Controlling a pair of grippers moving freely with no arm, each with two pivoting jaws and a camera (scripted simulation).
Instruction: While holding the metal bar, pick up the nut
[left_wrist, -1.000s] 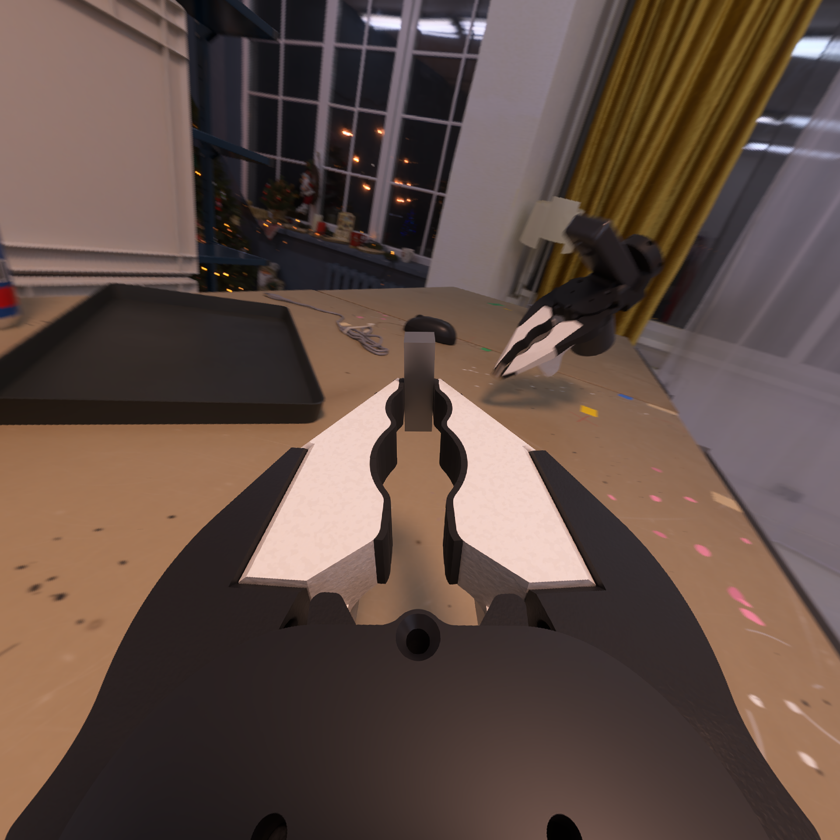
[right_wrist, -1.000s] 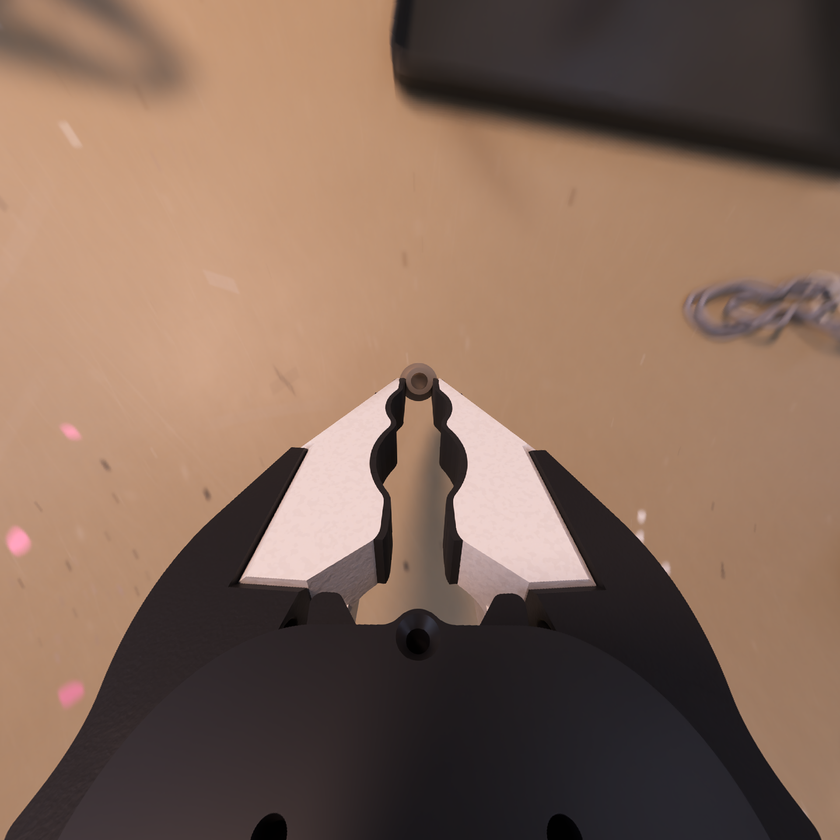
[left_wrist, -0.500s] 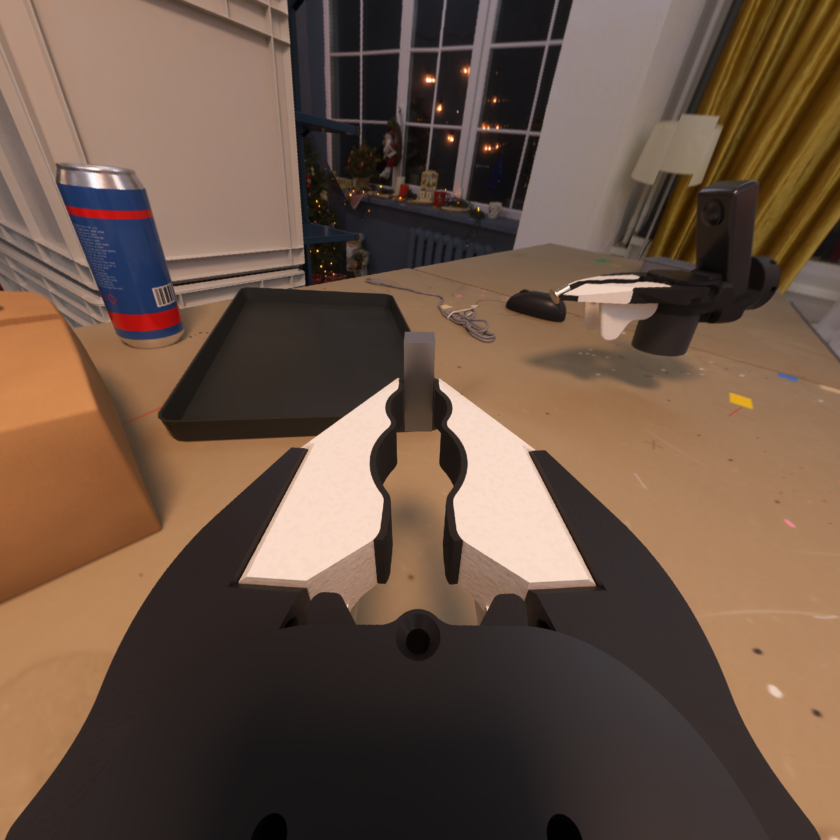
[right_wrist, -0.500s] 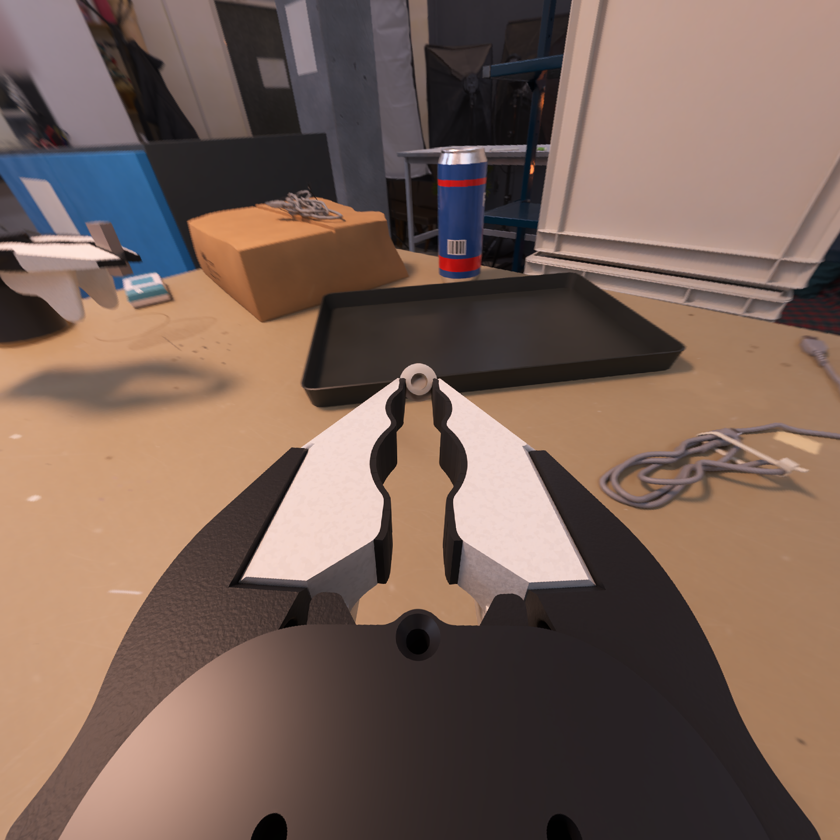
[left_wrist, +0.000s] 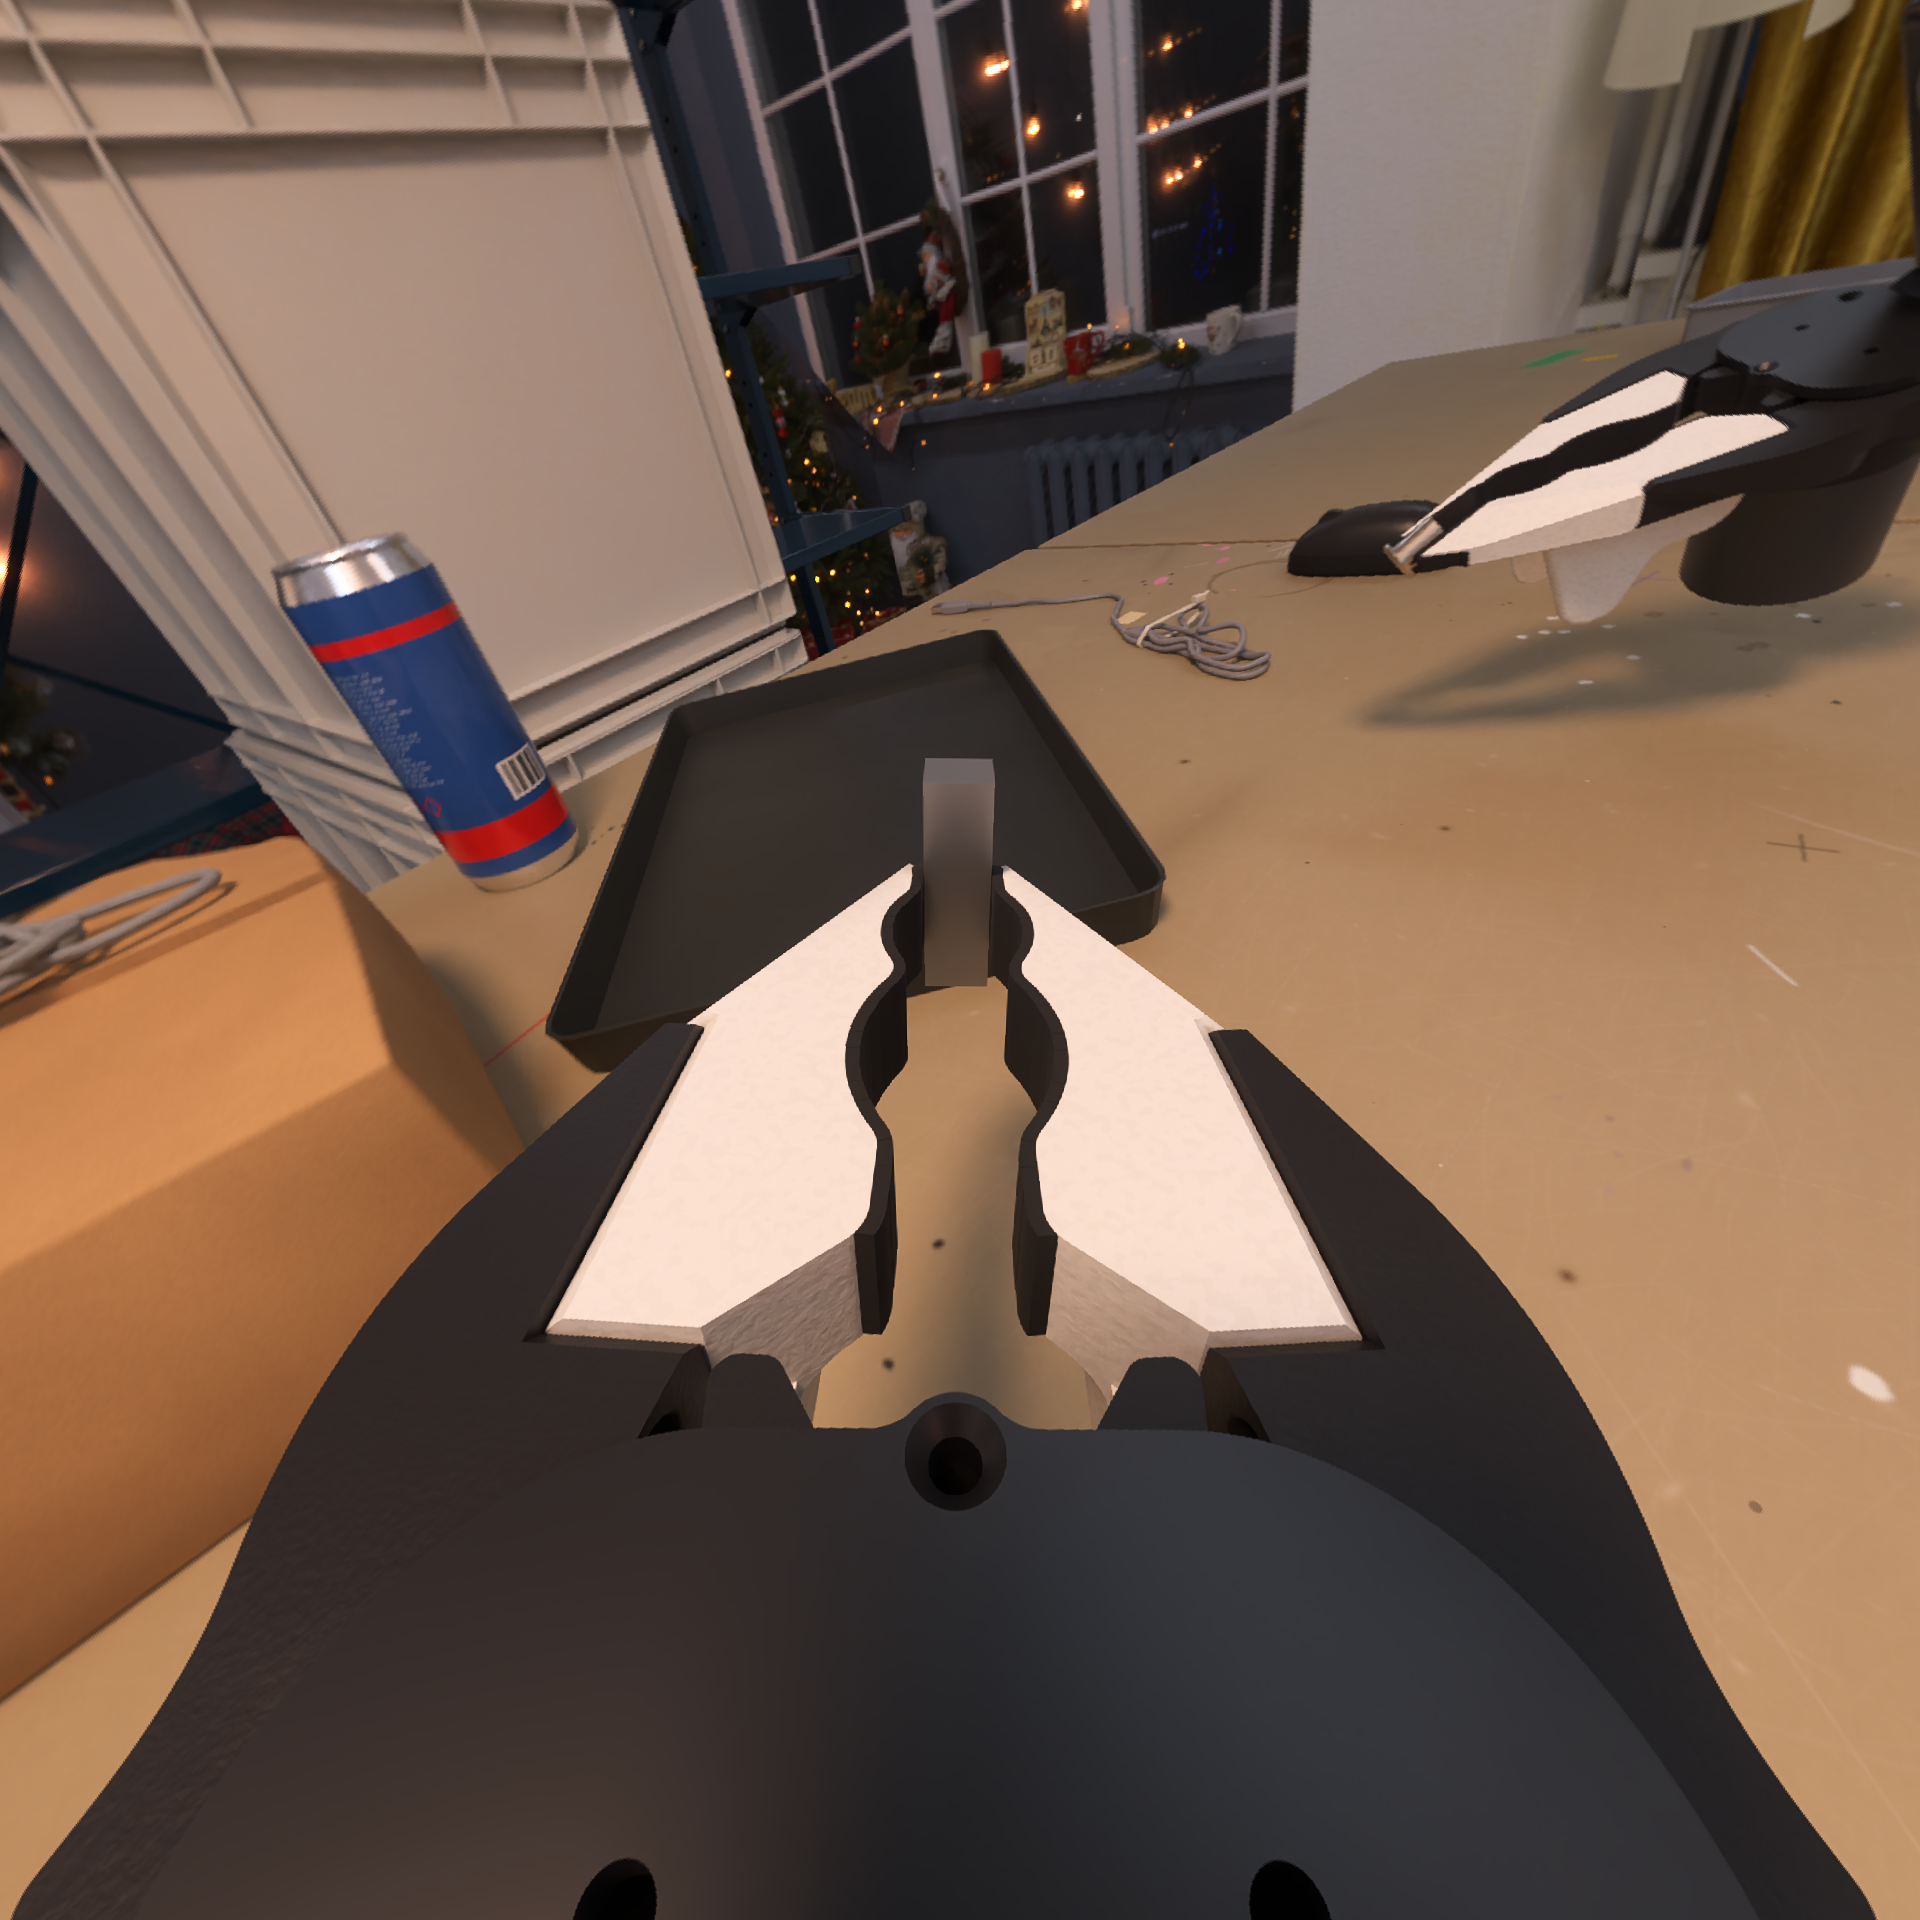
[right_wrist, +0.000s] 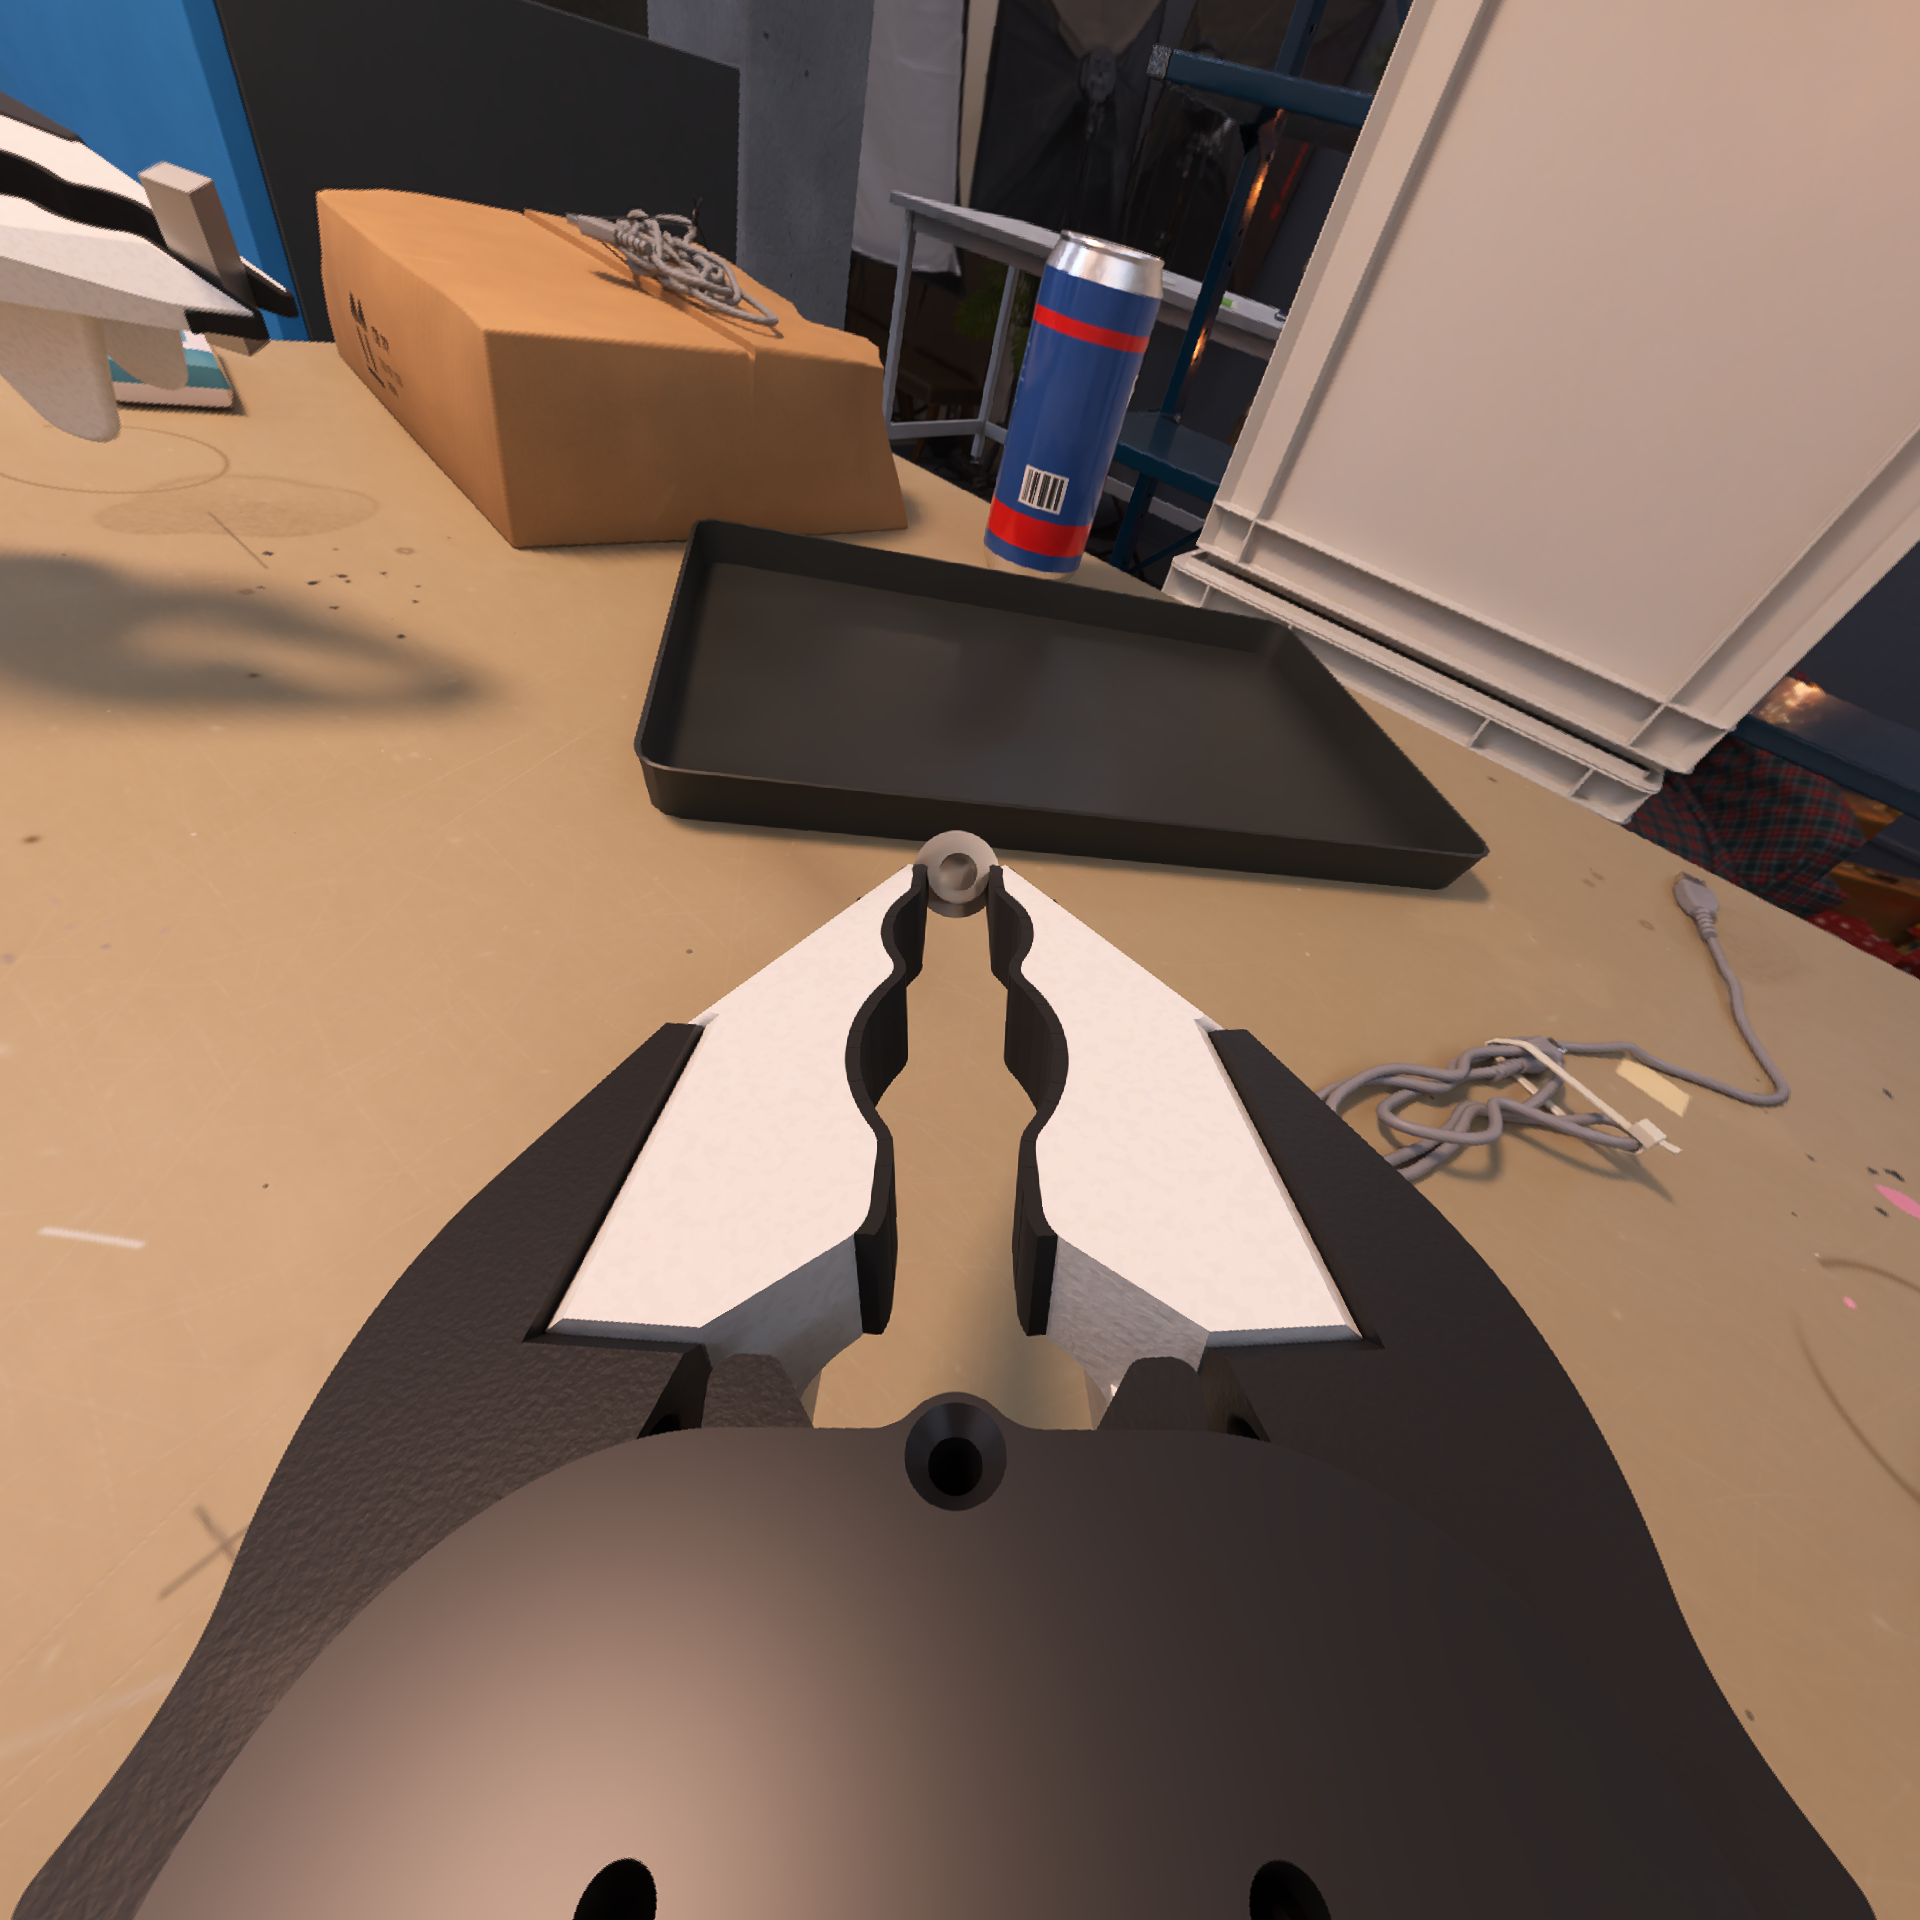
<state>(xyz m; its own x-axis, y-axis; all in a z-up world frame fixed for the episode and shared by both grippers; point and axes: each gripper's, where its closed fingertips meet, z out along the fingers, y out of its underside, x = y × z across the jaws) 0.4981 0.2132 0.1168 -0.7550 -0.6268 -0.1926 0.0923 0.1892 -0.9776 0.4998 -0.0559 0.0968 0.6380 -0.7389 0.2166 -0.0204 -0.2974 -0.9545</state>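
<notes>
My left gripper is shut on a grey metal bar that stands up between its fingertips, held in the air in front of the black tray. My right gripper is shut on a small grey nut at its fingertips, held above the table before the tray. In the left wrist view the right gripper hovers at the far right with the nut at its tip. In the right wrist view the left gripper shows at the top left with the bar.
A blue and red can and a cardboard box with a tangled cable on it stand behind the tray. A large white crate is at the right. A grey cable lies on the table. A black mouse lies far off.
Both grippers have lifted and tilted up from the table, each keeping its grip. The right one raised the nut off the table. Both views have swung nearer the tray.
</notes>
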